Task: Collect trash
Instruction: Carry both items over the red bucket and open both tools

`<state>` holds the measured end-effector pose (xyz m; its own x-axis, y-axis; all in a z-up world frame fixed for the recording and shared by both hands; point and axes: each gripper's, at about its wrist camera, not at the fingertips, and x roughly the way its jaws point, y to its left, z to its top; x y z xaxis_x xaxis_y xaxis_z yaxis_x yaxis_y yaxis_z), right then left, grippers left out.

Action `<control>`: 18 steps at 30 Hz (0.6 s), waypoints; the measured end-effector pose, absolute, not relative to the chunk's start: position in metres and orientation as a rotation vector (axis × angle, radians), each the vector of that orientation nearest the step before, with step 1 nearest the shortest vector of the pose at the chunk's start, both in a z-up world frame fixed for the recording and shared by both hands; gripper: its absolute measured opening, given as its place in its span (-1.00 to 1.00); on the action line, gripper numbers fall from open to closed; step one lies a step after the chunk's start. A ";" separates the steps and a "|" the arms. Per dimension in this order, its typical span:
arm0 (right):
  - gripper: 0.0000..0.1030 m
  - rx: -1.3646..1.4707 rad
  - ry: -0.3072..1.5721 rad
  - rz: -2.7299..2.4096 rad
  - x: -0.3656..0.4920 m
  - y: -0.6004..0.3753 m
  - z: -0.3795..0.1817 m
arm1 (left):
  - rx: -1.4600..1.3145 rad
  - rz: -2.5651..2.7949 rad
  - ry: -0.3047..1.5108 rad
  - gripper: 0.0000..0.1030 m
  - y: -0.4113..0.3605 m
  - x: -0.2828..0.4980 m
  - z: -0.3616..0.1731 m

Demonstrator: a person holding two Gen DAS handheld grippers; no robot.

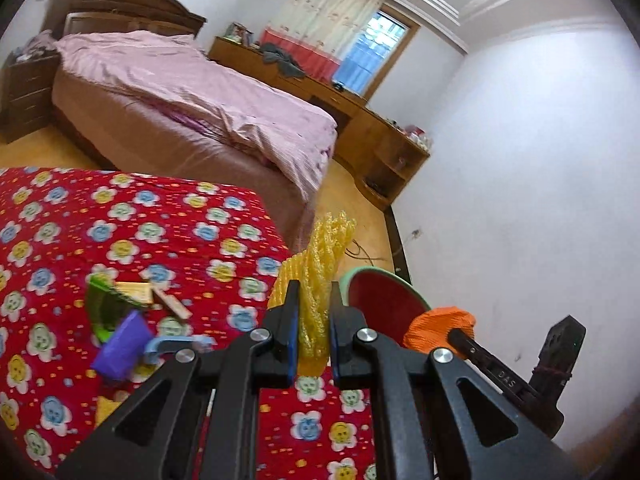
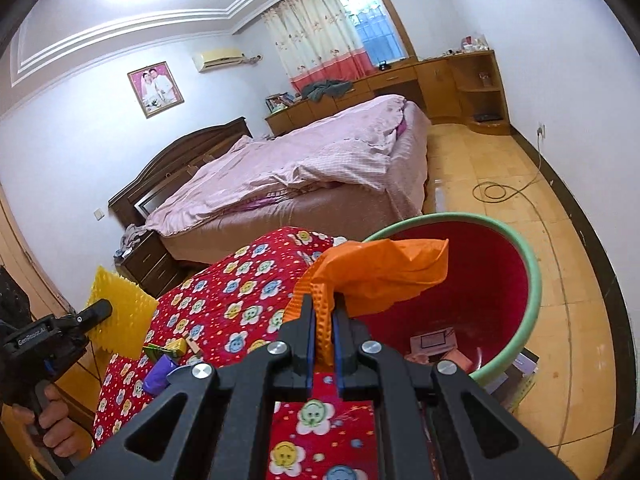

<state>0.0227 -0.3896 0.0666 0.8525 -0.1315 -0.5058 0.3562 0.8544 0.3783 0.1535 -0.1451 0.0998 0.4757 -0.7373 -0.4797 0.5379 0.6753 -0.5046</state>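
Clamped in the right gripper (image 2: 325,312), an orange wrapper (image 2: 384,272) hangs just over the rim of the red bin (image 2: 532,280) ahead, while the left gripper (image 1: 314,300) is closed on a yellow bumpy sheet (image 1: 320,252) with the bin just to its right. 2 pieces are thus nearly binned, and the bin already holds some items. Left of the left gripper, a blurred cluster of scraps (image 1: 128,320) remains on the flowered table (image 1: 160,216); what they are is hard to tell.
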 end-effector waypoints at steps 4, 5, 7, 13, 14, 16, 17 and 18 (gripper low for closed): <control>-0.83 0.483 0.486 -0.289 0.021 -0.399 0.063 | -0.256 -0.829 0.735 -0.79 -0.176 0.147 0.101; -0.83 0.482 0.484 -0.297 0.019 -0.403 0.061 | -0.240 -0.838 0.737 -0.79 -0.186 0.146 0.100; -0.83 0.483 0.478 -0.308 0.017 -0.409 0.059 | -0.207 -0.851 0.740 -0.79 -0.204 0.143 0.098; -0.83 0.492 0.478 -0.336 0.014 -0.431 0.052 | -0.139 -0.922 0.782 -0.79 -0.261 0.138 0.082; -0.83 0.494 0.479 -0.340 0.014 -0.434 0.051 | -0.128 -0.933 0.789 -0.79 -0.269 0.138 0.079; -0.83 0.505 0.482 -0.352 0.013 -0.444 0.047 | -0.101 -0.950 0.799 -0.79 -0.288 0.137 0.072; -0.83 0.510 0.484 -0.357 0.012 -0.449 0.045 | -0.092 -0.956 0.803 -0.79 -0.295 0.137 0.068; -0.83 0.515 0.486 -0.362 0.013 -0.452 0.043 | -0.082 -0.966 0.810 -0.79 -0.303 0.137 0.065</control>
<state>0.0127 -0.4519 0.0432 0.8259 -0.2060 -0.5248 0.4433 0.8124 0.3788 0.1370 -0.3028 0.0652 0.3055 -0.7581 -0.5762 0.6999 0.5891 -0.4039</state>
